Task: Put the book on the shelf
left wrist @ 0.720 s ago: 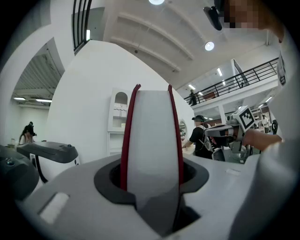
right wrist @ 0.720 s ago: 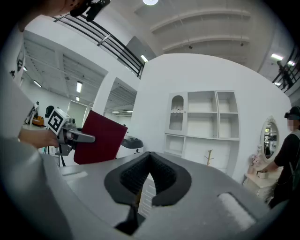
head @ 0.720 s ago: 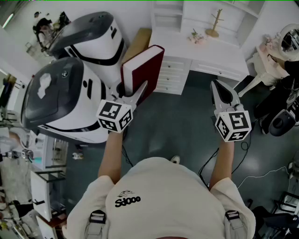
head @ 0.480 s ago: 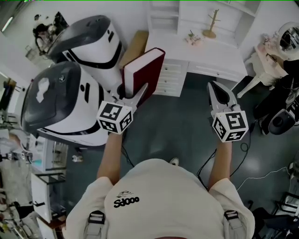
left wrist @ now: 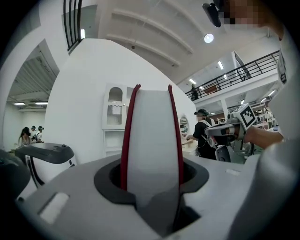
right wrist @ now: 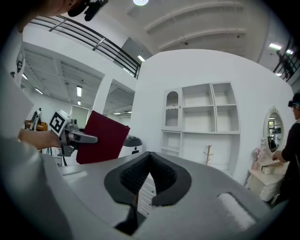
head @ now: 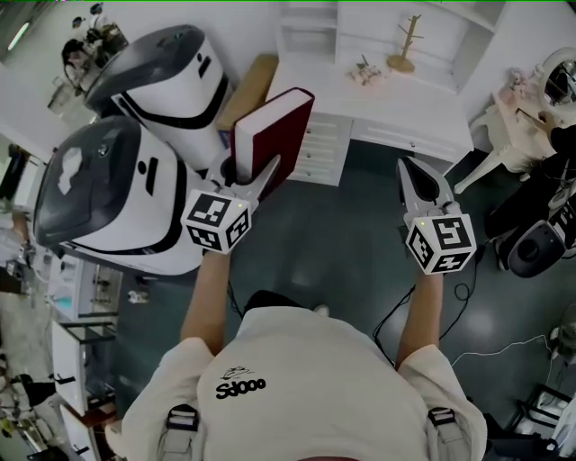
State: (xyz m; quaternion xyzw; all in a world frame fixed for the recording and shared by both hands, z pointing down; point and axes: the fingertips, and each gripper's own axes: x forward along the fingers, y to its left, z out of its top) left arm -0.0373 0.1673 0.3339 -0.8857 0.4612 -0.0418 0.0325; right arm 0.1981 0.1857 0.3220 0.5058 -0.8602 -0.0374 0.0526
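Observation:
A dark red book (head: 274, 135) with white page edges stands upright in my left gripper (head: 256, 180), whose jaws are shut on its lower edge. In the left gripper view the book (left wrist: 152, 136) fills the gap between the jaws of the left gripper (left wrist: 152, 185), page edges facing the camera. The white shelf unit (head: 396, 27) stands ahead, above a white desk with drawers (head: 387, 103). My right gripper (head: 416, 176) hangs at the right over the dark floor, shut and empty. The right gripper view shows the right gripper (right wrist: 149, 161), the shelf unit (right wrist: 206, 117) and the held book (right wrist: 103, 143).
Two large white and grey machines (head: 117, 189) (head: 171, 72) stand close at the left of the book. A wooden stand (head: 402, 45) sits on the desk. Cables (head: 468, 347) lie on the floor. A white chair and dark equipment (head: 531, 239) are at the right; a person (left wrist: 202, 136) stands off to the right.
The book stays held upright in the left gripper. Both grippers have drifted slightly left and up in the head view, and the desk and shelf sit a little nearer the top.

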